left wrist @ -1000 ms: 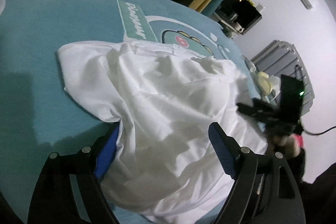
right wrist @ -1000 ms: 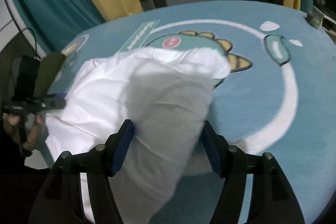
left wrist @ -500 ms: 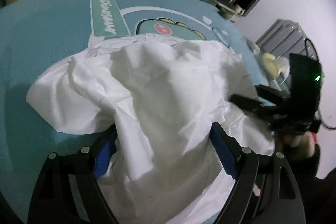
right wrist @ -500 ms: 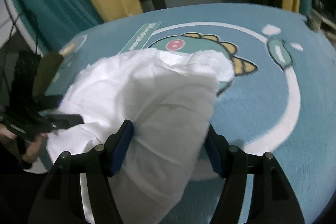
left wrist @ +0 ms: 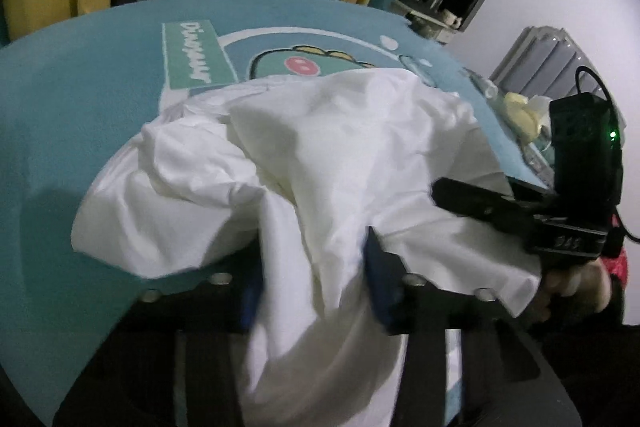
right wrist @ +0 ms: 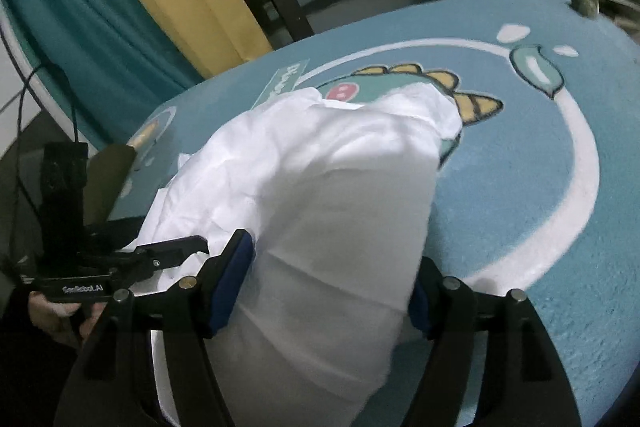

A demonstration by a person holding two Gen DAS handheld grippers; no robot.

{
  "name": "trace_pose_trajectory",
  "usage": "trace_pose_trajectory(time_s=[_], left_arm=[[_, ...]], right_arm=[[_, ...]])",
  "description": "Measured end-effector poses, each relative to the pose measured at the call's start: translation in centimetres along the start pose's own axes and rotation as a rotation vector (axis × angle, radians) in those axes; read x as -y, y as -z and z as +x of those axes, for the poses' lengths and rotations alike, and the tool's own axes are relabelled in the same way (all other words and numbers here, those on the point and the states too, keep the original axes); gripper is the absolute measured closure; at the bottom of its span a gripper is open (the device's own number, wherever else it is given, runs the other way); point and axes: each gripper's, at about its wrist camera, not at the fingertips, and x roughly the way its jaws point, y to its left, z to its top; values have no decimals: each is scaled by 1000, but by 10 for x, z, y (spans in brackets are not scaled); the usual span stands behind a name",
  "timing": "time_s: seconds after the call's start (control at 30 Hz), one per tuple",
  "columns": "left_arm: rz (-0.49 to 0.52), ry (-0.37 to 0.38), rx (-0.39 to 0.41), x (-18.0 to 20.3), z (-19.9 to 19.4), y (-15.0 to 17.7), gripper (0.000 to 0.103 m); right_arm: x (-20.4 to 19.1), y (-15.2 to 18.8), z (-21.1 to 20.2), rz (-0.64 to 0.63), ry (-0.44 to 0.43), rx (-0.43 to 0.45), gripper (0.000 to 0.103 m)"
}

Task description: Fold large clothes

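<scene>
1. Found white garment (left wrist: 320, 155) bunched in a heap on teal dinosaur rug (left wrist: 80, 99), covering lower part of the dino print (right wrist: 400, 87).
2. Saw left gripper (left wrist: 312, 279) w/ blue pads close together, cloth pinched between & spilling over both fingers; looked clamped on garment.
3. Saw right gripper (right wrist: 324, 287) w/ pads spread wide, thick fold of garment (right wrist: 320, 187) filling the gap; couldn't tell if squeezing or just cradling.
4. Spotted right gripper (left wrist: 520, 211) again in left view, at garment's right edge, green LED lit on its black box.
5. Spotted left gripper (right wrist: 120, 267) in right view, at garment's left edge; read "SenRobot.AI" or similar on its body, letters small & soft.
6. Read green banner (left wrist: 196, 55) on rug beside dino head: "Dinosaur", blurry; partly under garment in right view.
7. Noted yellow & teal curtains (right wrist: 160, 7) behind rug.
</scene>
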Motion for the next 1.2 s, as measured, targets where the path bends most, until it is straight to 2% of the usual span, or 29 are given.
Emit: trace_pose_trajectory(time_s=[0.03, 0.1, 0.17, 0.3, 0.5, 0.87, 1.2], left_arm=[[4, -2, 4, 2, 1, 0, 67], [3, -1, 16, 4, -1, 2, 71], [-13, 16, 33, 3, -3, 3, 76], [-23, 56, 63, 2, -13, 3, 79], [-13, 82, 111, 5, -30, 1, 81], [-27, 96, 213, -10, -65, -1, 82], [-34, 49, 312, -40, -108, -3, 82]], right_arm=[[-1, 0, 1, 5, -1, 2, 39], [-2, 0, 4, 12, -40, -10, 59], [1, 1, 1, 26, -75, 0, 69], [-7, 1, -12, -2, -84, 47, 79], [-26, -5, -31, -62, -97, 102, 83], [-71, -23, -41, -173, -100, 161, 85], [-114, -40, -30, -260, -126, 182, 85]])
